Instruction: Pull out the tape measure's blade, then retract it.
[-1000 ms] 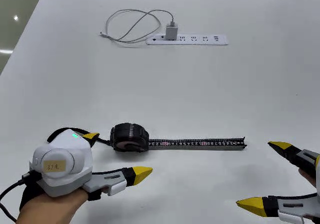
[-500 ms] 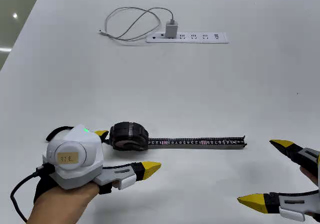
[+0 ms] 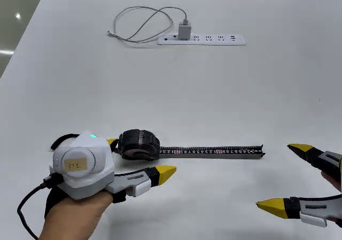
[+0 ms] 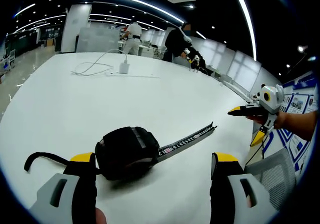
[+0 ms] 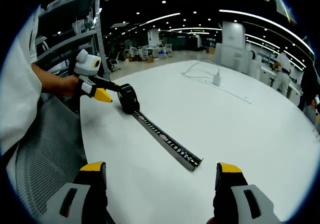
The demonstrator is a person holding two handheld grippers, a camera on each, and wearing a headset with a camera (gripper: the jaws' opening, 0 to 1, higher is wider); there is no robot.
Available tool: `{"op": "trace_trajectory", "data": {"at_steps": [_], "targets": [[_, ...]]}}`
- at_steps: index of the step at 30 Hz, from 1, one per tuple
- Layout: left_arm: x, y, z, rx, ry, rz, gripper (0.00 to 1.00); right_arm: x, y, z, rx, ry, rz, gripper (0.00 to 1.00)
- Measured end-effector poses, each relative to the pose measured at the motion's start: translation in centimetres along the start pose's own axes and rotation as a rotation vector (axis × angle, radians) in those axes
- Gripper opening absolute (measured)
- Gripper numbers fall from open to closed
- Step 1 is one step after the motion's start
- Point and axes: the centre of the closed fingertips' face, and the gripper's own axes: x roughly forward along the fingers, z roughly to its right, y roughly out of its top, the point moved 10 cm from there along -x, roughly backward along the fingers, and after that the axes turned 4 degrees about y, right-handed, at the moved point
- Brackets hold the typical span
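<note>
Left gripper (image 3: 141, 156) edged closer, fingers apart flanking tape measure (image 3: 139, 145); right gripper (image 3: 277, 175) fingers apart, off blade (image 3: 214, 152).

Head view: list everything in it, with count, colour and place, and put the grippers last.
table: 1, white.
power strip: 1, white, far side.
charger: 1, white, in the strip's left end.
cable: 1, white, looped left of charger.
tape measure: 1, black, near side.
blade: 1, dark, pulled out rightward, flat.
left gripper: 1, yellow-tipped, open astride the tape measure.
right gripper: 1, yellow-tipped, open, right of the blade's end.
</note>
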Motion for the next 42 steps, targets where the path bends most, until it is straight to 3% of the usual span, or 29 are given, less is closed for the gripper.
{"op": "trace_trajectory", "data": {"at_steps": [4, 6, 8, 11, 15, 18, 20, 30, 42], "targets": [[0.2, -0.1, 0.3, 0.003, 0.038, 0.002, 0.92, 0.1, 0.3, 0.7, -0.022, 0.009, -0.013, 0.84], [0.2, -0.1, 0.3, -0.050, 0.048, 0.009, 0.91, 0.1, 0.4, 0.9, -0.044, 0.011, -0.019, 0.77], [0.2, -0.1, 0.1, -0.024, 0.069, 0.003, 0.88, 0.2, 0.5, 1.4, -0.052, 0.017, -0.029, 0.74], [0.3, -0.1, 0.3, -0.037, 0.080, 0.008, 0.87, 0.3, 0.6, 1.8, -0.070, 0.030, -0.056, 0.67], [0.6, 0.0, 0.5, -0.065, 0.099, 0.020, 0.88, 0.6, 0.8, 2.7, -0.102, 0.041, -0.082, 0.63], [0.7, 0.0, 0.6, -0.051, 0.122, 0.014, 0.87, 0.7, 1.0, 3.2, -0.108, 0.048, -0.087, 0.61], [0.8, 0.0, 0.6, -0.079, 0.124, 0.028, 0.88, 0.8, 1.1, 3.6, -0.124, 0.052, -0.099, 0.59], [1.0, 0.0, 0.6, -0.066, 0.180, 0.015, 0.82, 1.4, 1.4, 4.8, -0.169, 0.079, -0.127, 0.49], [1.6, 0.1, 0.6, -0.095, 0.247, 0.013, 0.76, 2.6, 1.4, 6.8, -0.236, 0.133, -0.211, 0.37]]}}
